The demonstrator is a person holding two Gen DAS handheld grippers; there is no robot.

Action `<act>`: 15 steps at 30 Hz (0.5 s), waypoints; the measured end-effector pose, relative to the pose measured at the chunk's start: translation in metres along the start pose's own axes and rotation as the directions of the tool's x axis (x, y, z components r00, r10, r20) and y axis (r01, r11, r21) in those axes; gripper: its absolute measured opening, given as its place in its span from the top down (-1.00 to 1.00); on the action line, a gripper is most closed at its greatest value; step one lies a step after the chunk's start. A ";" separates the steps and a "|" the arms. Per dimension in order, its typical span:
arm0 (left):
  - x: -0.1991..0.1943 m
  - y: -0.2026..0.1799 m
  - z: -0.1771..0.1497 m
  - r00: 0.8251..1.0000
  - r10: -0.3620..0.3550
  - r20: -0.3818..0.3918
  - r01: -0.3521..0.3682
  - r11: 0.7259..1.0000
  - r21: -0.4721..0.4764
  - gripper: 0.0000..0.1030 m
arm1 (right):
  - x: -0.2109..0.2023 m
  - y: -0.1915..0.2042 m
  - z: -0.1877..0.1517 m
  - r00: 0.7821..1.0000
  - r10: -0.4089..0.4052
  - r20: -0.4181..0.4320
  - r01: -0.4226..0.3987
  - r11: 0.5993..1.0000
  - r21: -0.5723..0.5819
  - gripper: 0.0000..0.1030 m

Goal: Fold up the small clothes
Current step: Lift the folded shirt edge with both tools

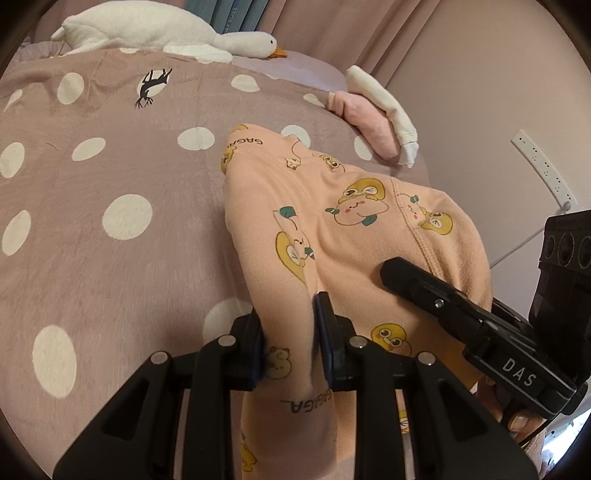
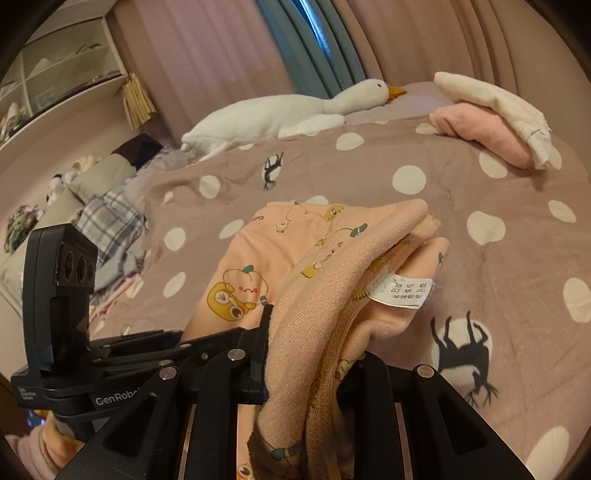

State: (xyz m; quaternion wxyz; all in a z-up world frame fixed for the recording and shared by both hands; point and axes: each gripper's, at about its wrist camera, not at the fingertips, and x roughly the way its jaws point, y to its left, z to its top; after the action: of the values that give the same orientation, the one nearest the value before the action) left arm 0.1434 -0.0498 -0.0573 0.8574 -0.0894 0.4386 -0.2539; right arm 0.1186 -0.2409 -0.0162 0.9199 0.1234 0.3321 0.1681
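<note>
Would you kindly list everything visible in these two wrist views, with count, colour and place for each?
printed garment: one, peach with cartoon figures, partly lifted off the bed, pinched by both grippers
care label: one, white, on the garment's inner seam
bedspread: one, mauve with white dots and black animal prints, under everything
folded clothes: two, pink below and cream on top, far right edge of the bed
plush goose: one, white with orange beak, far end of the bed
curtains: pink, with a blue strip, behind the bed
power strip: one, white, on the wall at right
shelves: white, far left
left gripper: black, shut on the garment
right gripper: black, shut on the garment
</note>
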 end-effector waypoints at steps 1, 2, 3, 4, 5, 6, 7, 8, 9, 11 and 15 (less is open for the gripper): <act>-0.005 -0.003 -0.003 1.000 0.000 0.006 0.000 1.000 0.004 0.53 | -0.004 0.002 -0.001 1.000 0.004 0.004 -0.004 1.000 -0.001 0.56; -0.009 -0.005 -0.005 1.000 0.000 0.010 0.000 1.000 0.007 0.53 | -0.008 0.005 -0.003 1.000 0.006 0.007 -0.006 1.000 -0.005 0.56; -0.014 -0.008 -0.009 1.000 0.000 0.017 -0.001 1.000 0.009 0.53 | -0.012 0.007 -0.004 1.000 0.007 0.011 -0.007 1.000 -0.009 0.56; -0.019 -0.010 -0.012 1.000 0.000 0.022 0.000 1.000 0.011 0.53 | -0.016 0.011 -0.006 1.000 0.009 0.016 -0.009 1.000 -0.015 0.56; -0.023 -0.012 -0.015 1.000 0.000 0.027 -0.001 1.000 0.016 0.53 | -0.020 0.013 -0.008 1.000 0.011 0.019 -0.011 1.000 -0.019 0.56; -0.027 -0.013 -0.017 0.999 0.002 0.032 -0.002 1.000 0.019 0.53 | -0.024 0.017 -0.009 1.000 0.012 0.023 -0.011 1.000 -0.024 0.56; -0.031 -0.015 -0.020 0.999 0.003 0.036 -0.004 1.000 0.021 0.53 | -0.027 0.020 -0.010 1.000 0.014 0.026 -0.013 1.000 -0.028 0.56; -0.036 -0.017 -0.022 0.999 0.006 0.042 -0.007 1.000 0.025 0.53 | -0.031 0.023 -0.012 0.999 0.016 0.030 -0.015 0.999 -0.032 0.56; -0.040 -0.018 -0.025 0.999 0.007 0.046 -0.008 1.000 0.029 0.53 | -0.035 0.026 -0.014 0.999 0.017 0.034 -0.015 0.999 -0.040 0.56; -0.047 -0.020 -0.030 0.999 0.009 0.053 -0.010 0.999 0.034 0.53 | -0.040 0.031 -0.017 0.999 0.020 0.040 -0.018 0.999 -0.047 0.56; -0.060 -0.021 -0.042 0.998 0.018 0.058 -0.020 0.999 0.041 0.53 | -0.047 0.039 -0.024 0.999 0.029 0.043 -0.027 0.998 -0.056 0.56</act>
State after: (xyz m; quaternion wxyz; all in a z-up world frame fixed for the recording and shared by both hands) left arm 0.0730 -0.0342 -0.0323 0.8739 -0.0745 0.4090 -0.2522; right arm 0.0601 -0.2209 0.0057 0.9276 0.1060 0.3054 0.1875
